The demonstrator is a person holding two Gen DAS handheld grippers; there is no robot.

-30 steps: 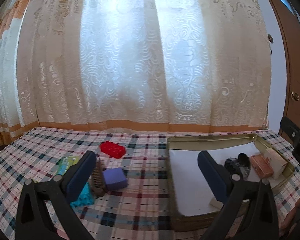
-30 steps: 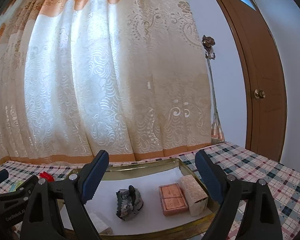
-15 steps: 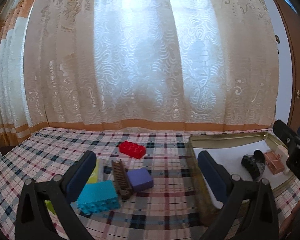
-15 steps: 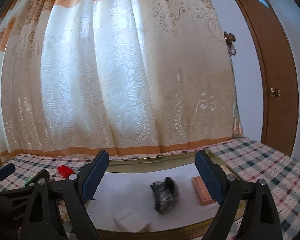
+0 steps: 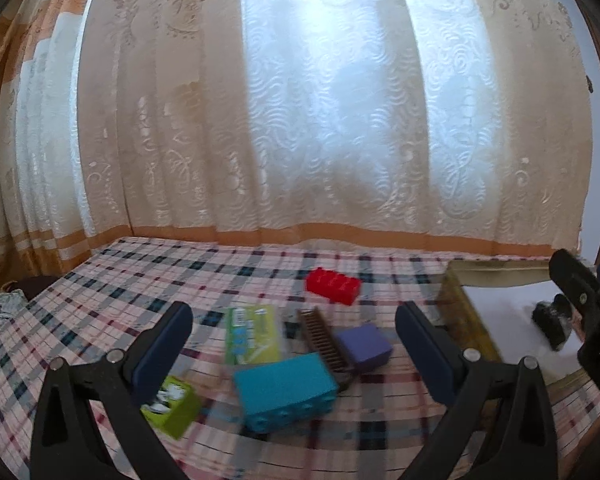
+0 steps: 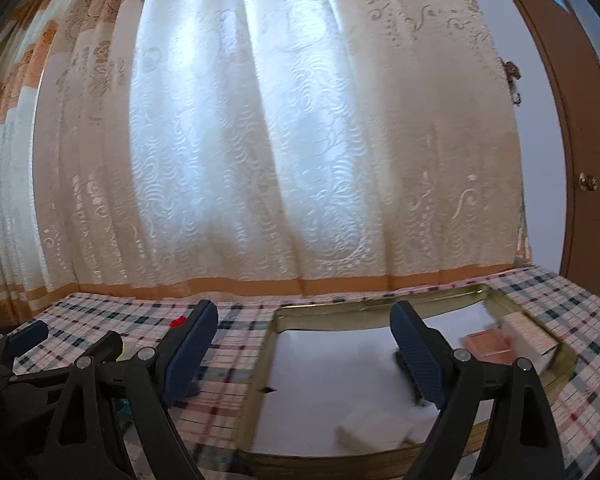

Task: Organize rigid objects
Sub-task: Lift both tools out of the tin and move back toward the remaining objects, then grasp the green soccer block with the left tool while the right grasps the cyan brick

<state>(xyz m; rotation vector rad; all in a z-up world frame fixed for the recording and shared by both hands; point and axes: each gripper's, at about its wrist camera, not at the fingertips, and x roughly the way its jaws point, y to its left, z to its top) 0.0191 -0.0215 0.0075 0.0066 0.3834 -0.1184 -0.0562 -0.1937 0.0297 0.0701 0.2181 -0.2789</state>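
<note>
My left gripper (image 5: 294,354) is open above the plaid tablecloth, with nothing between its fingers. Loose objects lie just ahead of it: a teal brick (image 5: 285,391), a purple block (image 5: 364,347), a brown comb (image 5: 323,340), a green packet (image 5: 253,334), a lime box (image 5: 173,405) and, farther off, a red brick (image 5: 333,286). My right gripper (image 6: 302,354) is also open and empty, over the left edge of the gold tray (image 6: 376,307). In the tray lie a pink box (image 6: 490,347), a cream box (image 6: 534,338), a white block (image 6: 374,431) and a dark object (image 5: 553,320).
A lace curtain (image 5: 320,100) hangs right behind the table's far edge. A wooden door (image 6: 580,140) stands at the right. The gold tray (image 5: 466,322) sits right of the loose objects. Crumpled cloth (image 5: 0,308) lies off the table's left edge.
Both views have swung left. The loose objects now sit centred before my left gripper, and the tray has slid rightward in both views. Both grippers stayed open.
</note>
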